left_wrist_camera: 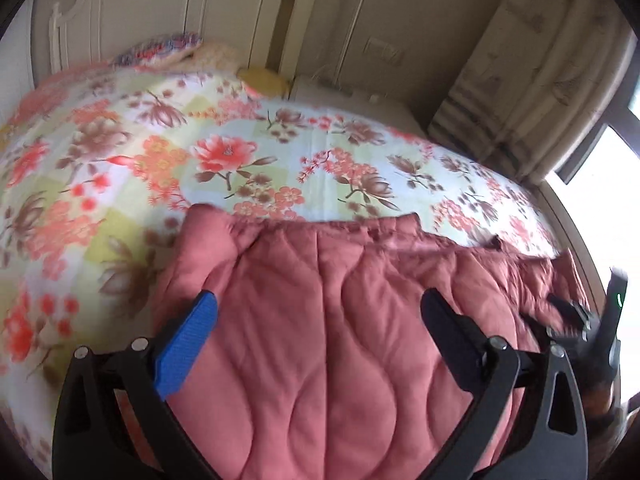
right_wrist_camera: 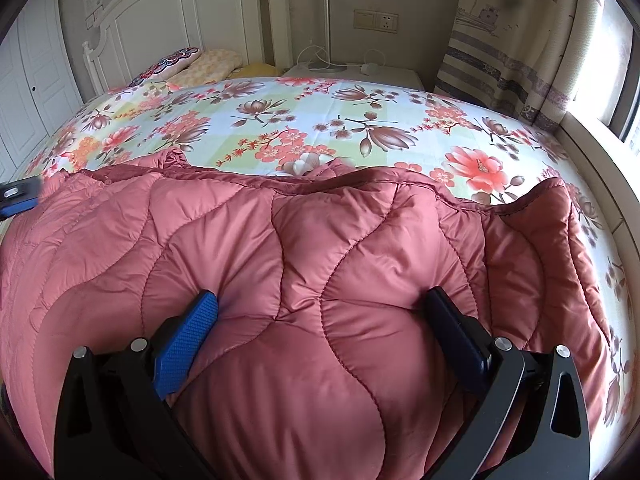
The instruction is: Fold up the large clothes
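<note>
Garment: a quilted pink padded coat (right_wrist_camera: 304,264) is lying spread across the near part of the bed, its wavy stitched panels facing up and its far edge running side to side over the floral sheet (right_wrist_camera: 320,120).

Left gripper (left_wrist_camera: 320,312): its two fingers are standing wide apart, the blue-padded one at the left and the black one at the right, with the coat (left_wrist_camera: 320,340) filling the gap between them. Whether the tips are pressing into the fabric or hanging just over it is not clear; this view is smeared by motion.

Right gripper (right_wrist_camera: 324,308): its fingers are likewise spread wide, nothing clamped. Both tips are meeting the puffed fabric, which is bulging up between them.

Relation of the two: the left gripper is sitting toward the coat's left side, and the right one is showing at the far right edge of the left wrist view, over the coat's right part.

Bed surroundings: patterned pillows (right_wrist_camera: 188,64) are lying at the white headboard (right_wrist_camera: 192,4), a nightstand (right_wrist_camera: 352,72) is standing beside it, and a curtain (right_wrist_camera: 516,40) is hanging by the window.
</note>
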Tool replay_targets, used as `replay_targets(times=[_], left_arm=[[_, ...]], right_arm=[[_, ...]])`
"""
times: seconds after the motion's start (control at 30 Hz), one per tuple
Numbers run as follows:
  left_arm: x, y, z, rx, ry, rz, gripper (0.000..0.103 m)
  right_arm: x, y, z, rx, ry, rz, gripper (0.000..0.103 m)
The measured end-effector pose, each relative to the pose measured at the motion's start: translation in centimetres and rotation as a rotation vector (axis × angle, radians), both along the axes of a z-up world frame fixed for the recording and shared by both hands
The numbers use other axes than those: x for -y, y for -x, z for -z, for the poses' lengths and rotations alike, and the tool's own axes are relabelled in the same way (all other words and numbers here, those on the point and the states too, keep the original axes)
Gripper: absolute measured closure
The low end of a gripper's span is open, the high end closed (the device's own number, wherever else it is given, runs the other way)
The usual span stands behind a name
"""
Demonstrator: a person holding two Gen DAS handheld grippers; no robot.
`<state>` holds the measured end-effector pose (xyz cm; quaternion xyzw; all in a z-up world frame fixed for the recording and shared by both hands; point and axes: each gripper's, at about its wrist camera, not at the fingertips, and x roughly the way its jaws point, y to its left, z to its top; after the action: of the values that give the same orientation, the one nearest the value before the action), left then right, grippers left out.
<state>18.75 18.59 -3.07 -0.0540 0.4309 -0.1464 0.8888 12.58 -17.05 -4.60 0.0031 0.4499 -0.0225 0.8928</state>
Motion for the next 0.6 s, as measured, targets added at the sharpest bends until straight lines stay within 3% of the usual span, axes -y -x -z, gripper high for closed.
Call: replay_targets(times=[0.1, 0.13, 0.2, 0.37, 0.43, 0.53, 0.6], left_arm=[[0.3, 1.0, 2.6, 0.004, -0.100, 0.005, 0.002], [0.2, 1.1, 3.1, 0.008, -0.100, 0.009, 0.002], [0.1, 1.1, 3.3, 0.031, -0.092, -0.002, 0.002], [1.2, 2.3, 2.2, 0.058, -0.206, -0.038, 0.002], [1.1, 4.1, 1.7, 0.099, -0.198, -0.044, 0.002], [0.0, 5.2, 2.9, 0.099, -0.185, -0.058, 0.002], [-1.1, 5.1, 3.8, 0.091, -0.123, -0.050, 0.002]], right_arm=[[0.0, 0.0, 0.0, 0.000, -0.001, 0.000, 0.004], [-0.1, -0.1, 0.0, -0.001, 0.000, -0.001, 0.004], [0.0, 0.0, 0.0, 0.000, -0.001, 0.000, 0.004], [0.0, 0.0, 0.0, 0.001, -0.001, -0.001, 0.004], [0.1, 0.0, 0.0, 0.001, -0.001, 0.000, 0.004], [0.0, -0.1, 0.0, 0.001, -0.001, 0.000, 0.004], [0.0, 0.0, 0.0, 0.001, -0.001, 0.000, 0.004]])
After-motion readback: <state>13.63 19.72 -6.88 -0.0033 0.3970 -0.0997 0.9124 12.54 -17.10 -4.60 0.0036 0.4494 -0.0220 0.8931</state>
